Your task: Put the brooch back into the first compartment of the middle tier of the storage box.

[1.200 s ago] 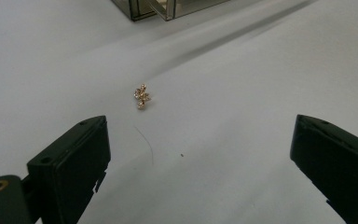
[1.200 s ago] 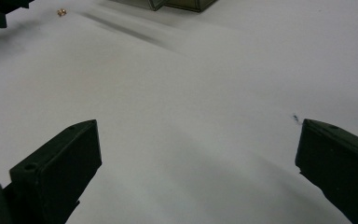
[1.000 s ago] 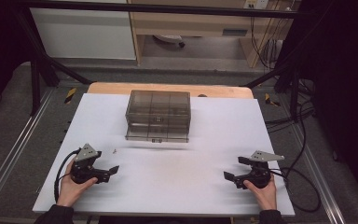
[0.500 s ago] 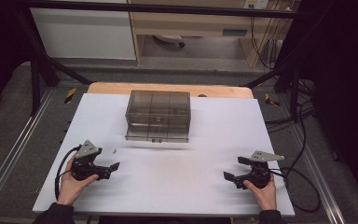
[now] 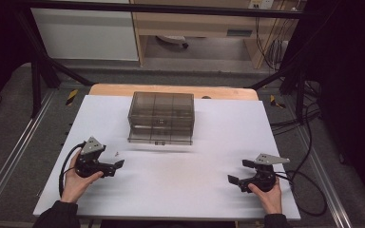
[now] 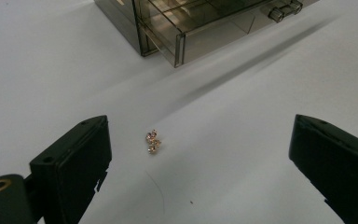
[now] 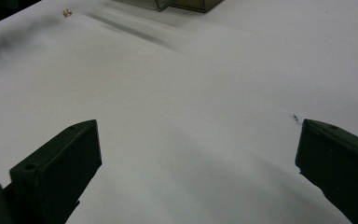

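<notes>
- The left hand-held gripper rests on the white surface at its near left, gripped by the left hand; its jaws stand wide apart with nothing between them.
- A small gold trinket lies on the surface just ahead of that gripper, between the lines of its 2 jaws and touching neither.
- A smoky clear drawer box stands at the middle of the far half of the surface; its bottom drawer juts out slightly toward the person.
- The right hand-held gripper sits at the near right in the right hand, jaws wide and empty, well apart from the box.
</notes>
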Action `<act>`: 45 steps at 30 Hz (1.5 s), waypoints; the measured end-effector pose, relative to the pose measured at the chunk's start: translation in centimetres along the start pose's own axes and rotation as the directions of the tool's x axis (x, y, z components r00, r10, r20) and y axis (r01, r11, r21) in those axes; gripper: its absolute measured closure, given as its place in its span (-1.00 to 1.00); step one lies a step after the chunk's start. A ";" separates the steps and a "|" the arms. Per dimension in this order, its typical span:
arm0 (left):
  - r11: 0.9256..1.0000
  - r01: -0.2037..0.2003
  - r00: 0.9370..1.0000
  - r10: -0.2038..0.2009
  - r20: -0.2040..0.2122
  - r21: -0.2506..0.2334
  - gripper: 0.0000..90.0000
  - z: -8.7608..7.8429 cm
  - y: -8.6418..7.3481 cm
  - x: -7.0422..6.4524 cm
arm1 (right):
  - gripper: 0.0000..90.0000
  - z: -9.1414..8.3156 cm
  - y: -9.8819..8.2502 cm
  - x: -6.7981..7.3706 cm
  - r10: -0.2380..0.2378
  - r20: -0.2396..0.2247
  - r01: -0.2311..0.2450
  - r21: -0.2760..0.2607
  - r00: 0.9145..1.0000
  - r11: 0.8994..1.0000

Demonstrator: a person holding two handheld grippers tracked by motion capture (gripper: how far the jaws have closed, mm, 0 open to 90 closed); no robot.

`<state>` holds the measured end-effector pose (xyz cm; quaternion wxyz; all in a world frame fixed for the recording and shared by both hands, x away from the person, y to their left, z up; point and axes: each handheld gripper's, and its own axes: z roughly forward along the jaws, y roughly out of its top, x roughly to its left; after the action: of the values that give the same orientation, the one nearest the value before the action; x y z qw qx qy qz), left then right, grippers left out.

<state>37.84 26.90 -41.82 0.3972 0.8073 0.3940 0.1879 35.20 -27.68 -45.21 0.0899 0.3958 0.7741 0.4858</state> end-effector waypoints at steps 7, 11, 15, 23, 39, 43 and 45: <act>1.000 0.006 1.000 -0.006 -0.010 0.008 -0.87 0.6 0.4 0.4 | -0.99 0.0 0.0 0.0 -0.002 0.002 0.002 0.003 1.000 1.000; 1.000 0.019 1.000 -0.018 -0.018 0.017 -0.86 1.0 0.5 0.8 | -0.99 0.0 0.0 0.0 -0.002 0.003 0.002 0.001 1.000 1.000; 0.999 0.039 0.998 -0.038 -0.040 0.034 -0.81 1.5 0.4 1.2 | -0.99 0.0 0.0 0.0 -0.003 0.003 0.003 0.003 1.000 1.000; 0.997 0.049 0.995 -0.044 -0.091 0.061 -0.61 2.3 0.2 1.8 | -0.99 0.1 0.0 0.0 -0.004 0.005 0.004 0.007 1.000 1.000; 0.994 0.060 0.992 -0.049 -0.114 0.094 0.06 3.3 0.1 1.8 | -0.99 0.1 0.0 0.0 -0.006 0.009 0.006 0.007 1.000 1.000; 0.993 0.062 0.992 -0.051 -0.115 0.096 0.23 3.4 0.0 1.8 | -0.99 0.1 0.0 0.0 -0.006 0.008 0.006 0.008 1.000 1.000; 0.993 0.062 0.992 -0.049 -0.119 0.100 0.27 3.4 0.0 1.8 | -0.99 0.1 0.0 0.0 -0.006 0.008 0.006 0.009 1.000 1.000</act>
<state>41.04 26.59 -43.89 0.3361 0.8032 0.4481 0.2029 35.27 -27.66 -45.28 0.0926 0.3958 0.7770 0.4806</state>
